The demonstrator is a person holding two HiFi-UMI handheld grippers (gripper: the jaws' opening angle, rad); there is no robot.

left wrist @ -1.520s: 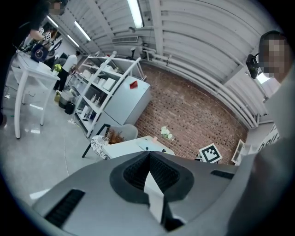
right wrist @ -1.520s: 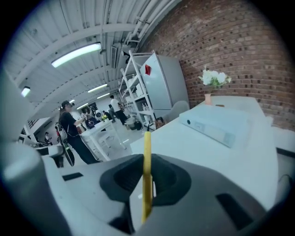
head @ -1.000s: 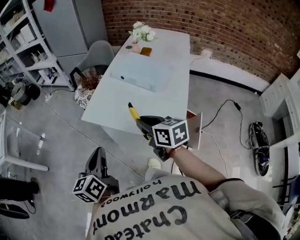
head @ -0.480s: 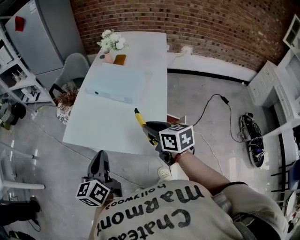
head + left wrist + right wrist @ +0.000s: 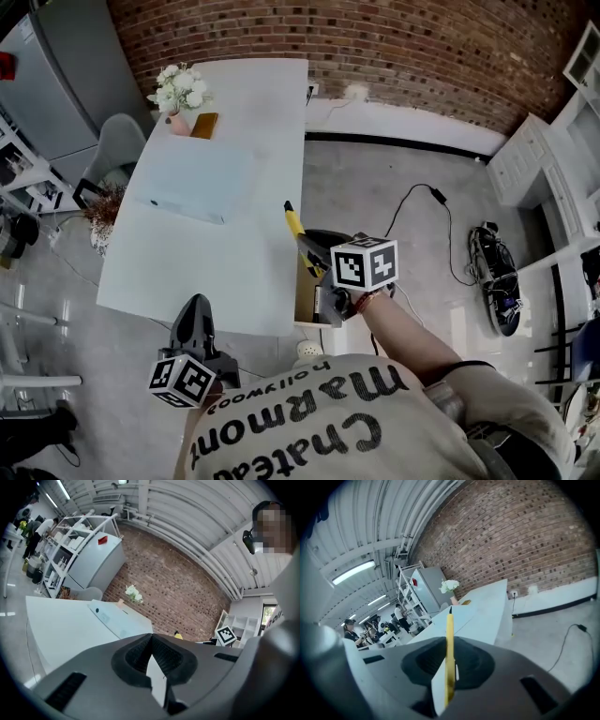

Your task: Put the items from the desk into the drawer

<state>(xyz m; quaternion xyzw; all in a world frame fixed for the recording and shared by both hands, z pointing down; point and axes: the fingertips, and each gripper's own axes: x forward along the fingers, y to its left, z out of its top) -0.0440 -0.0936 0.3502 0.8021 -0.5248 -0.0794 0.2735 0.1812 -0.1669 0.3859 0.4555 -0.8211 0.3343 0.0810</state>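
My right gripper [image 5: 312, 251] is shut on a yellow cutter [image 5: 295, 225] with a black tip, which sticks out forward past the jaws [image 5: 449, 634]. It hangs over the right edge of the white desk [image 5: 234, 253], just above an open drawer [image 5: 303, 300] on that side. Nothing sits between the closed jaws of my left gripper [image 5: 195, 307], which is low at the desk's near end; its pads meet at the tip [image 5: 151, 638]. On the desk lie a flat pale-blue box [image 5: 192, 178], a small orange item [image 5: 204, 125] and a vase of white flowers [image 5: 178, 94].
A grey chair [image 5: 112, 150] stands left of the desk. A black cable [image 5: 422, 202] runs over the floor to the right, near white shelving [image 5: 534, 169]. A brick wall [image 5: 375, 47] closes the far side. A small white object [image 5: 307, 352] lies below the drawer.
Both grippers have travelled sideways along the desk's near end. The right one, still holding the cutter, has passed from over the desktop to the desk's right edge by the drawer.
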